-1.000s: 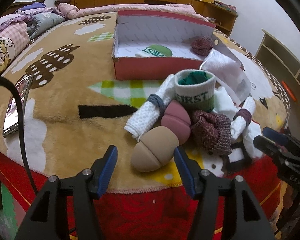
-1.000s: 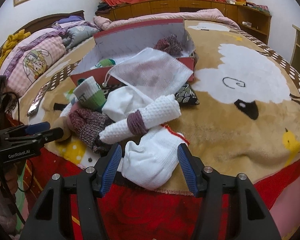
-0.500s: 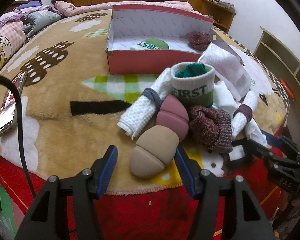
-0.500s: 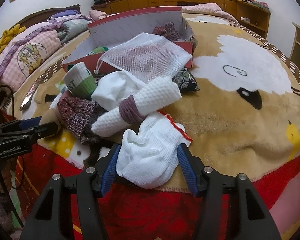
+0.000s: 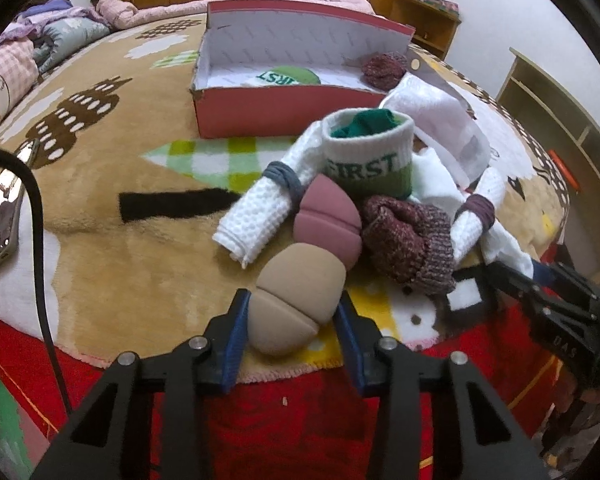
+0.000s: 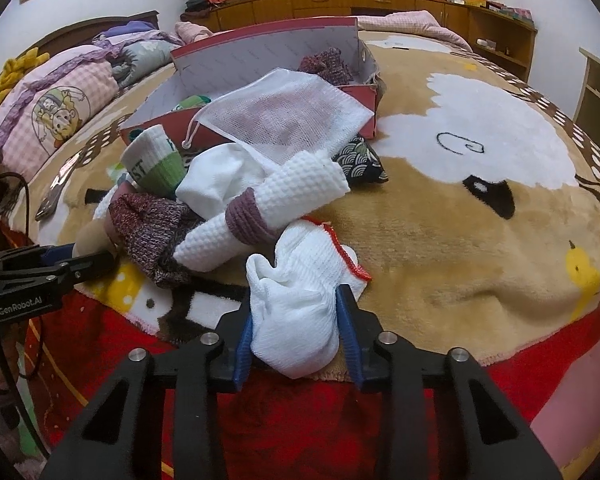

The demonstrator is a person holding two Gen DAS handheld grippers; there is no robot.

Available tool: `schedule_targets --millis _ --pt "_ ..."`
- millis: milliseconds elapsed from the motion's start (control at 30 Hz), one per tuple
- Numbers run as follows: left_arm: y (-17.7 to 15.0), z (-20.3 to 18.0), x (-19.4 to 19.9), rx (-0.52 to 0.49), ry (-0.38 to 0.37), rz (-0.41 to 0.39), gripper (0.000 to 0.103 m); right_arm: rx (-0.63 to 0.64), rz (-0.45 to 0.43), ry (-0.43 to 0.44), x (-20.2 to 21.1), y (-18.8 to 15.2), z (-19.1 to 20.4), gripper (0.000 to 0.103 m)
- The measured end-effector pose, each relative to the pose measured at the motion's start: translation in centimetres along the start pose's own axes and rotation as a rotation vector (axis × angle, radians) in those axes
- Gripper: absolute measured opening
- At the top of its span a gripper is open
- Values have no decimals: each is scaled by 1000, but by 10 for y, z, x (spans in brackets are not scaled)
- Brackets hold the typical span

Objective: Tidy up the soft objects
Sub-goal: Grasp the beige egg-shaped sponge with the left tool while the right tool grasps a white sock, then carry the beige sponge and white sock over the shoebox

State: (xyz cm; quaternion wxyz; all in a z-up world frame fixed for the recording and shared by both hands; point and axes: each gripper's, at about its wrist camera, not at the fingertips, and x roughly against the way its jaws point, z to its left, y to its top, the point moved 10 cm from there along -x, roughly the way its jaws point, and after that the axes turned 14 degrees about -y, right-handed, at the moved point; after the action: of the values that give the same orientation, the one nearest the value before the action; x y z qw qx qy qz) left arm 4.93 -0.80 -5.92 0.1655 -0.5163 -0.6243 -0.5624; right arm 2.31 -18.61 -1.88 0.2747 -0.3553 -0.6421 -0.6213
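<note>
While both grippers angle downward at the near edge of the pile, I log the left gripper [image 5: 290,326] with jaws closing, its pads touching the tan sponge [image 5: 296,300], and the right gripper [image 6: 296,326] with jaws closing, its pads pressing a bunched white sock [image 6: 296,312]. Behind the pile, the red cardboard box [image 5: 276,110] holds a green-and-white sock [image 5: 286,77] and a maroon knit piece [image 5: 382,68]. Pile contents: pink sponge [image 5: 328,222], waffle-weave towel rolls [image 6: 268,208], maroon knit sock [image 5: 410,242], mesh bag [image 6: 284,114].
</note>
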Motion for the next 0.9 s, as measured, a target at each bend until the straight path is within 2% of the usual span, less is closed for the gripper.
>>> schedule_targets --millis 233,900 --pt "0 -3 6 -14 6 -15 40 -11 -10 5 5 3 -3 31" --pt "18 -16 38 -10 -20 -98 40 -23 -107 21 42 25 -6 30"
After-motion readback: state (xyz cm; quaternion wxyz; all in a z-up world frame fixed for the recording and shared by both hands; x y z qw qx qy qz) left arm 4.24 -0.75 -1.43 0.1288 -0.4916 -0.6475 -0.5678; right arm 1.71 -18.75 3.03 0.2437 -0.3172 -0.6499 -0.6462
